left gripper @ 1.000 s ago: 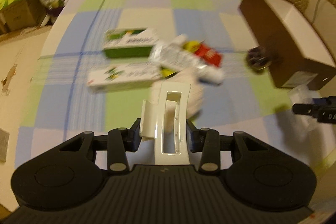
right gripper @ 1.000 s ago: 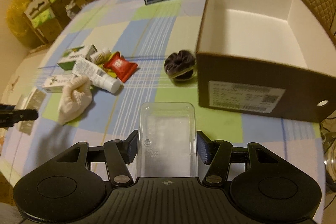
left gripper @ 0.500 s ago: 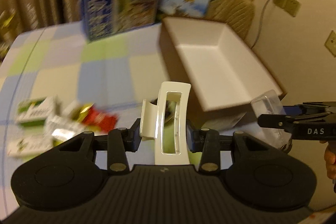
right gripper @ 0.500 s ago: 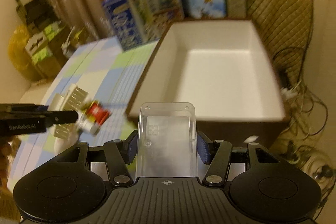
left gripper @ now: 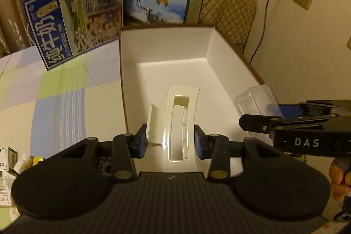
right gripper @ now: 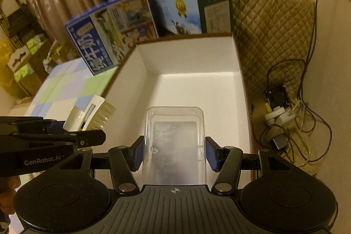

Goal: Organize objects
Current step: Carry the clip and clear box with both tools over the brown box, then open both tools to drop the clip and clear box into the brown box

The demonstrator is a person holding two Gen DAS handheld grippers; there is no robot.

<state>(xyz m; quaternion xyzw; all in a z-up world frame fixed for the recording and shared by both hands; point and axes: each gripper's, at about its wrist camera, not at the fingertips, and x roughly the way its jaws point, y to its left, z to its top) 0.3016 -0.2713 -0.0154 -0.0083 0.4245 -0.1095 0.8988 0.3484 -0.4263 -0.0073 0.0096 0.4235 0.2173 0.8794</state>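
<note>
**Both grippers hold their loads over the open box**

While the left gripper (left gripper: 171, 142) hangs above the near end of the white-lined cardboard box (left gripper: 175, 54), its blue pads are pressed against the two sides of a cream hair claw clip (left gripper: 179, 124), which stands roughly upright between them with its slotted back facing the camera. From the right wrist view the clip (right gripper: 94, 111) shows its comb-like teeth, and it sits just over the box's left wall.

Beside it, the right gripper (right gripper: 174, 155) is closed on a clear plastic case (right gripper: 174, 146), gripped at both long sides and pointing forward over the box floor. In the left wrist view that case (left gripper: 255, 100) pokes out past the box's right wall, with part of a hand (left gripper: 340, 179) visible behind the tool.

Inside, the box floor looks bare, though the near end is hidden by the grippers and cannot be judged.

Behind the box stand a blue milk carton box (left gripper: 74, 21) and a light blue carton box (left gripper: 162, 3), side by side on the checked tablecloth (left gripper: 59, 89). At the lower left edge a few small packets (left gripper: 8, 159) lie on the cloth, too cropped to identify. A quilted chair cover (right gripper: 269, 36) rises behind the box, with tangled cables (right gripper: 291, 120) on the floor to its right.
</note>
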